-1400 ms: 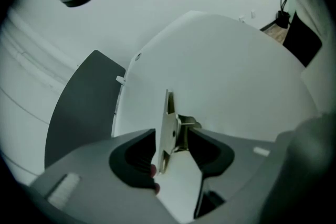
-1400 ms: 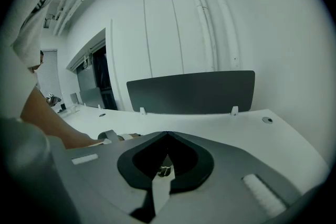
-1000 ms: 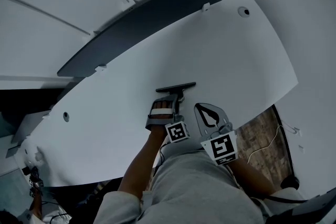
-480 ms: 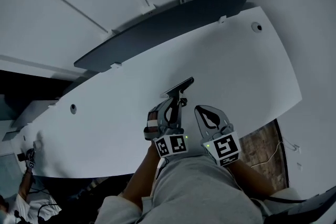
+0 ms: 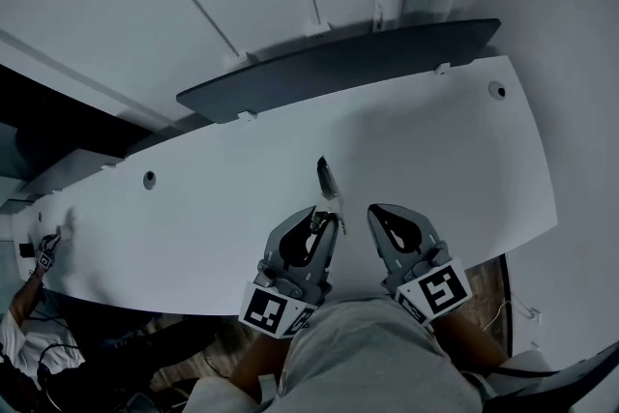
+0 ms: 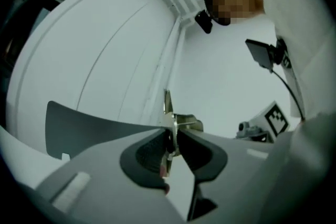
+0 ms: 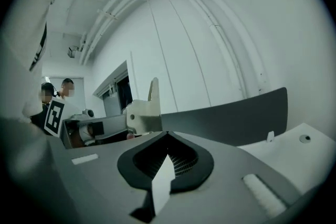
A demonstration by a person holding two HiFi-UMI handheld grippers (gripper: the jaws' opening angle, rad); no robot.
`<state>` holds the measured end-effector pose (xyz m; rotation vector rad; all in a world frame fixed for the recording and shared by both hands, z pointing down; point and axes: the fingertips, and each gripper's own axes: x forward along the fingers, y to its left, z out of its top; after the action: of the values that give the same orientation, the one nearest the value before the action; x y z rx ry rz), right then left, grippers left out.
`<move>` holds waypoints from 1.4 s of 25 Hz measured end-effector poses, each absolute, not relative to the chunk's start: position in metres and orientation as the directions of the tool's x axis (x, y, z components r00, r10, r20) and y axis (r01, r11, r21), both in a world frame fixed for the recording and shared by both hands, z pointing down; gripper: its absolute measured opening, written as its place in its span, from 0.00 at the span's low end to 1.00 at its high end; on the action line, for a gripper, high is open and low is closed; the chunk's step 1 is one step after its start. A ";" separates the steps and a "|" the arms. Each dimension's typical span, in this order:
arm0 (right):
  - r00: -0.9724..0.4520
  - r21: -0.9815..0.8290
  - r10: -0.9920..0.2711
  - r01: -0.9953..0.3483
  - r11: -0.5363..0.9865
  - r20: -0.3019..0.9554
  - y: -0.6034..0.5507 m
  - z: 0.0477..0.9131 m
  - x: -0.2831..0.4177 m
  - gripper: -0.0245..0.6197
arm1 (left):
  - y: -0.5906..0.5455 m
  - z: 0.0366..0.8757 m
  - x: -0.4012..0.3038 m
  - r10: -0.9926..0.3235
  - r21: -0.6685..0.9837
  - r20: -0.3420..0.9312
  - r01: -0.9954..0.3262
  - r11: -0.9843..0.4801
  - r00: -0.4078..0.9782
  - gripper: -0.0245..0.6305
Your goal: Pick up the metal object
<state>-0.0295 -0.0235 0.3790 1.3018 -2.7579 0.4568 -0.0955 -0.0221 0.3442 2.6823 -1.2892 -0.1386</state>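
Note:
The metal object (image 5: 328, 180) is a thin flat plate with a small bracket. It stands edge-on over the white table (image 5: 464, 160), clamped at its lower end by my left gripper (image 5: 324, 220). In the left gripper view the metal object (image 6: 168, 113) rises between the two dark pads (image 6: 144, 157), which press on it from both sides. My right gripper (image 5: 380, 213) hovers just to the right, shut and empty, above the table's near edge. The right gripper view shows the metal object (image 7: 143, 112) to the left, with the left gripper (image 7: 86, 131) behind it.
A long dark grey panel (image 5: 338, 68) runs along the table's far edge, in front of a white wall. Round cable holes (image 5: 496, 91) mark the tabletop. Another person (image 5: 24, 314) is at the far left. Wooden floor (image 5: 498, 280) shows at the lower right.
The left gripper has drawn back toward me and turned the metal object from lying crosswise to standing edge-on. The right gripper has stayed shut and barely moved.

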 end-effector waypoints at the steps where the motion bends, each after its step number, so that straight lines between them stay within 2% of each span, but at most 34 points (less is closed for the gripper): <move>1: -0.657 -0.240 -0.739 -0.749 0.617 0.150 -0.023 0.368 -0.031 0.04 | -0.017 0.336 -0.095 -0.770 0.191 -0.038 -0.751 -0.632 0.637 0.16; 5: -0.702 -0.208 -0.710 -0.705 0.679 0.061 -0.021 0.323 -0.038 0.04 | 0.000 0.332 -0.093 -0.744 0.155 -0.047 -0.731 -0.665 0.667 0.16; 11: -0.718 -0.185 -0.696 -0.686 0.704 0.016 -0.027 0.284 -0.048 0.04 | 0.002 0.343 -0.094 -0.770 0.129 0.000 -0.764 -0.633 0.638 0.16; 12: -0.724 -0.191 -0.690 -0.679 0.709 0.010 -0.027 0.279 -0.052 0.15 | 0.003 0.342 -0.094 -0.771 0.124 -0.001 -0.765 -0.632 0.637 0.16; 13: -0.732 -0.200 -0.682 -0.669 0.716 0.008 -0.027 0.276 -0.057 0.38 | 0.003 0.341 -0.093 -0.771 0.119 -0.003 -0.765 -0.633 0.637 0.16; 14: -0.739 -0.207 -0.674 -0.661 0.721 0.009 -0.028 0.274 -0.063 0.44 | 0.005 0.341 -0.092 -0.769 0.114 -0.004 -0.764 -0.636 0.639 0.16; 17: -0.752 -0.197 -0.659 -0.651 0.733 0.033 -0.034 0.277 -0.077 0.50 | 0.010 0.337 -0.087 -0.754 0.094 -0.015 -0.750 -0.655 0.657 0.16; 19: -0.760 -0.166 -0.647 -0.648 0.744 0.065 -0.041 0.282 -0.084 0.50 | 0.011 0.335 -0.083 -0.742 0.091 -0.021 -0.738 -0.669 0.670 0.16; 22: -0.781 -0.152 -0.617 -0.624 0.766 0.097 -0.045 0.286 -0.087 0.24 | 0.011 0.333 -0.083 -0.726 0.105 -0.031 -0.720 -0.686 0.687 0.16; 29: -0.812 -0.075 -0.582 -0.584 0.808 0.047 -0.045 0.276 -0.095 0.22 | 0.009 0.332 -0.085 -0.720 0.115 -0.045 -0.712 -0.693 0.693 0.16; 35: -0.818 -0.054 -0.573 -0.576 0.816 0.061 -0.043 0.276 -0.100 0.22 | 0.009 0.333 -0.088 -0.750 0.089 -0.034 -0.745 -0.661 0.661 0.17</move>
<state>-0.1004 -0.0434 0.2758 0.9342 -2.9534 0.1091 -0.0884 0.0087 0.3329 2.8009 -1.2626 -0.1039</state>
